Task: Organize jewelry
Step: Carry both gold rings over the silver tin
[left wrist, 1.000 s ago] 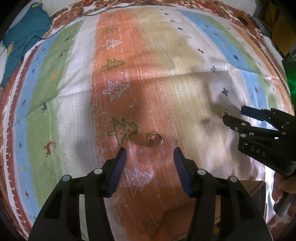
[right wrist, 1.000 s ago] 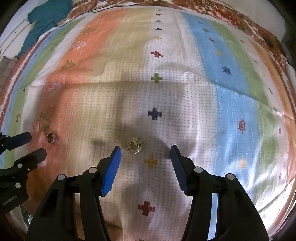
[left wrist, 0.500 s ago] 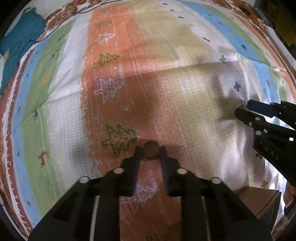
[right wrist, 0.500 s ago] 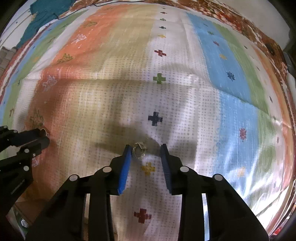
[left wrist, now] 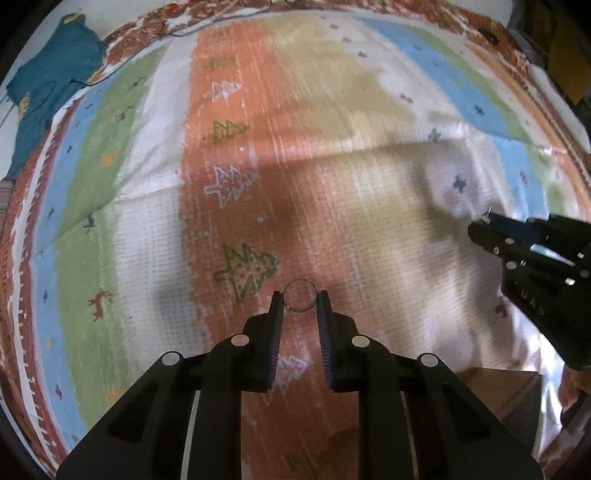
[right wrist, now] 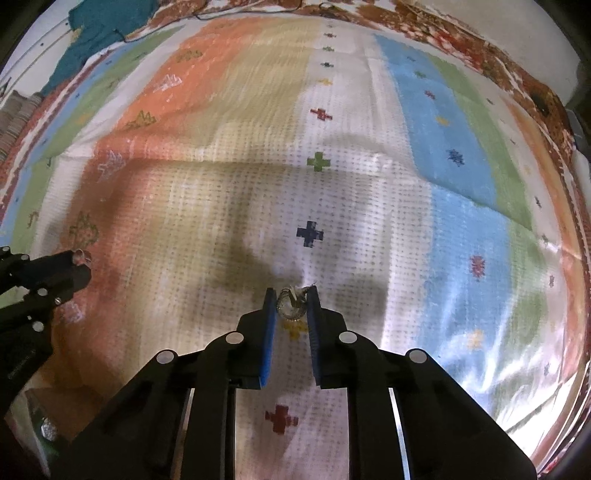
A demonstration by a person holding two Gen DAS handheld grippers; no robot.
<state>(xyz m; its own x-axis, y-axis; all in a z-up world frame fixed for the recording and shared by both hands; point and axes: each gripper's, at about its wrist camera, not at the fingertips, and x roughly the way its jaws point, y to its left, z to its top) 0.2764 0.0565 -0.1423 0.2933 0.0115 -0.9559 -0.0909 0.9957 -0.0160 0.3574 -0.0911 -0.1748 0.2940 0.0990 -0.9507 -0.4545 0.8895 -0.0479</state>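
Observation:
My left gripper (left wrist: 300, 301) is shut on a thin open metal ring (left wrist: 300, 298), held upright between the fingertips above the orange stripe of the cloth. My right gripper (right wrist: 291, 301) is shut on a small ornate gold ring (right wrist: 291, 304) with a pale stone, above the white stripe. The right gripper also shows at the right of the left wrist view (left wrist: 484, 225), the left gripper at the left of the right wrist view (right wrist: 79, 264). Both are lifted off the striped patterned cloth (left wrist: 369, 184).
A teal garment (left wrist: 48, 88) lies at the cloth's far left corner. A brown cardboard box (left wrist: 498, 391) sits near me between the grippers, its corner also in the right wrist view (right wrist: 62, 402). A dark thread (right wrist: 207, 14) trails along the far edge.
Both grippers went from open around the rings to shut on them, then lifted them off the cloth. The left ring now stands upright in the fingertips.

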